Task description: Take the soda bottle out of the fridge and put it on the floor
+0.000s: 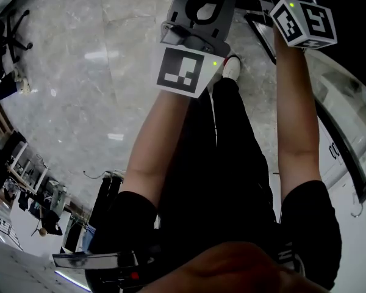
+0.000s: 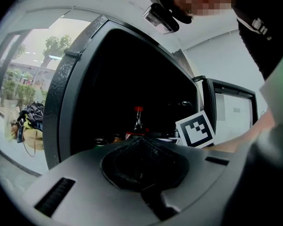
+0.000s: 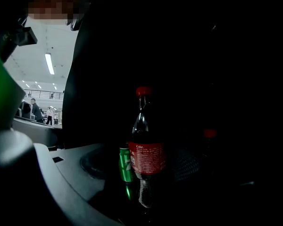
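The soda bottle (image 3: pixel 146 149), dark with a red cap and red label, stands upright inside the dark fridge (image 2: pixel 122 79), straight ahead in the right gripper view. It also shows small and farther off as the bottle (image 2: pixel 138 121) in the left gripper view. My right gripper (image 1: pixel 305 20) reaches into the fridge; its jaws are lost in the dark and nothing visibly presses on the bottle. The left gripper (image 1: pixel 189 41) hovers at the fridge opening, left of the right one; only its grey body (image 2: pixel 141 182) shows.
A green can (image 3: pixel 126 166) stands just left of the bottle, and another red-capped bottle (image 3: pixel 210 134) sits dimly to its right. More cans (image 2: pixel 106 140) line the shelf. The fridge's glass door (image 1: pixel 344 127) hangs to the right. Marble floor (image 1: pixel 79 72) lies below.
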Demonstrator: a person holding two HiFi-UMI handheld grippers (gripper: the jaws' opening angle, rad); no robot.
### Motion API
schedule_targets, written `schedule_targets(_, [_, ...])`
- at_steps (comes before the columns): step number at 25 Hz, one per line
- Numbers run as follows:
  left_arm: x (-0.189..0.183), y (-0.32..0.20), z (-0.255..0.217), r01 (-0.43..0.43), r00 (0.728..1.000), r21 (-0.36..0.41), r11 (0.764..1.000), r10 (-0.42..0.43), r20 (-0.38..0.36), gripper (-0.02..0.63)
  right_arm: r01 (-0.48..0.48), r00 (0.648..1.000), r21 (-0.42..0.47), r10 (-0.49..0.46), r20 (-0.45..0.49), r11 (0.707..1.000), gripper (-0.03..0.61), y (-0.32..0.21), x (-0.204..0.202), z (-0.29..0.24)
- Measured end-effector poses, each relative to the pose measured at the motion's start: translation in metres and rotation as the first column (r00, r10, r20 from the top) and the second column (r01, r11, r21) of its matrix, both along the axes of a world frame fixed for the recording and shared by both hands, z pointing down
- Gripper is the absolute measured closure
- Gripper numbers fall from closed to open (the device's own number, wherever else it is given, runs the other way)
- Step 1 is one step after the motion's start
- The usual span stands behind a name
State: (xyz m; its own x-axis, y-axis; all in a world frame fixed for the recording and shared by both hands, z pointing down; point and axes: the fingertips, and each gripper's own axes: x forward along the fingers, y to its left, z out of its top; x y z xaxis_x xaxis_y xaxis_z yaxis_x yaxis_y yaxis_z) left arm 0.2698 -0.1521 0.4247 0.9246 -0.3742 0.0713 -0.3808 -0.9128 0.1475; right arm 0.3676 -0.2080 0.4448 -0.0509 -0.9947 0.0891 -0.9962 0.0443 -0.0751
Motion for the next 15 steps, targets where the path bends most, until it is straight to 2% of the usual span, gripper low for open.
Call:
schedule_targets(6, [0.004,-0.009,0.005,0.008,1.0,-0.001,1.0,-0.008,0.002,0.618,0.017,0.998,-0.018,-0.018,-0.052,1.0,0.265,-0.023,0.001,0.006])
schedule_targets(15, [0.01,-0.011,-0.001,0.006,1.0,0.025,1.0,-0.006,-0.001,0.618,-0.016,0.997,0.004,0.016,-0.077,1.0,0.267,-0.027,0.007,0.009])
